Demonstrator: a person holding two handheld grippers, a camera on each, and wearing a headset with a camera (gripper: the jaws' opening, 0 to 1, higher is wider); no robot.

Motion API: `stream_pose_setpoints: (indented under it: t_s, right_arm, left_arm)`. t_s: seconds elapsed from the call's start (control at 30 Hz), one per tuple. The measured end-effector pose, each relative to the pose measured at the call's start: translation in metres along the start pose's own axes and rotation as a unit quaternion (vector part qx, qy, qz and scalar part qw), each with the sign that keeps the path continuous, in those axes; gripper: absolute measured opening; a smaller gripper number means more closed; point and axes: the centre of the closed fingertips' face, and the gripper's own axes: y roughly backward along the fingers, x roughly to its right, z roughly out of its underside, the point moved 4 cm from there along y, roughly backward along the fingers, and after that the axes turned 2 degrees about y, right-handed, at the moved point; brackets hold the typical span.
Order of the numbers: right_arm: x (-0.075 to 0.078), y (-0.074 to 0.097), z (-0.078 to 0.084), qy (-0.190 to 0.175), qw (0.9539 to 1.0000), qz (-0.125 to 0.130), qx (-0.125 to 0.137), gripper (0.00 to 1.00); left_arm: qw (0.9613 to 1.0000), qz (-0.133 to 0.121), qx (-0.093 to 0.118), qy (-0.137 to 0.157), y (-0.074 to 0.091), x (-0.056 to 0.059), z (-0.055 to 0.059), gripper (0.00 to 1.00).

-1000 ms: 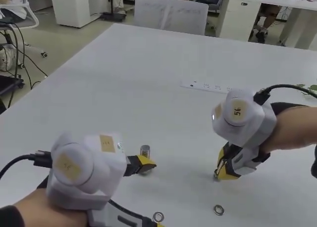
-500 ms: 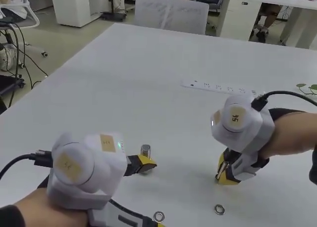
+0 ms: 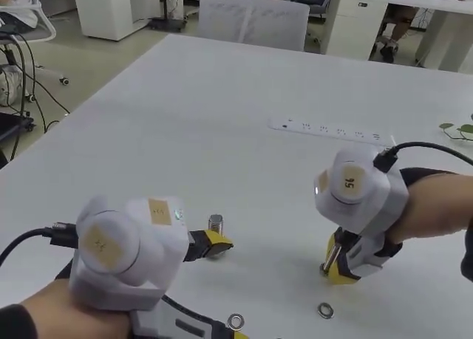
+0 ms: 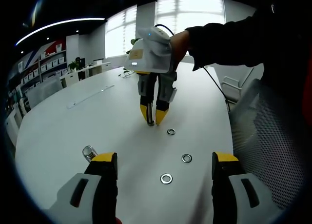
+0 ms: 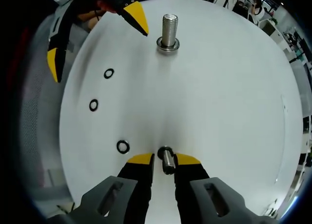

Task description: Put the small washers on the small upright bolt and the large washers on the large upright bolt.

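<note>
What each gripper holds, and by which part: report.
Left gripper: open, nothing held. Right gripper: jaws flank shaft of the small bolt; clamped or not, cannot tell.

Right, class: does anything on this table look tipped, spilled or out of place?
Nothing stands out: the large bolt and small bolt stand upright, and three washers lie flat on the table.

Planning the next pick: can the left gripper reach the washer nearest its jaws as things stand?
Probably yes: the left gripper is open, and that washer lies flat on bare table between its jaws, uncovered.
</note>
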Motion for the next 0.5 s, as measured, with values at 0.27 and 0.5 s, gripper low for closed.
stream_pose_setpoints:
  t_s: [0.27,0.5]
  right_arm:
    - [-0.001,0.003,0.003,-0.009,1.0000,0.003,0.003,0.19]
    - [-0.002,0.007,0.010,-0.021,0.9997,0.008,0.008,0.21]
  left_arm:
    - [1.0000,0.001,0.000,-0.001,0.000,0.001,0.000,0.79]
    - [1.0000,0.003,0.000,-0.003,-0.001,0.002,0.000,0.79]
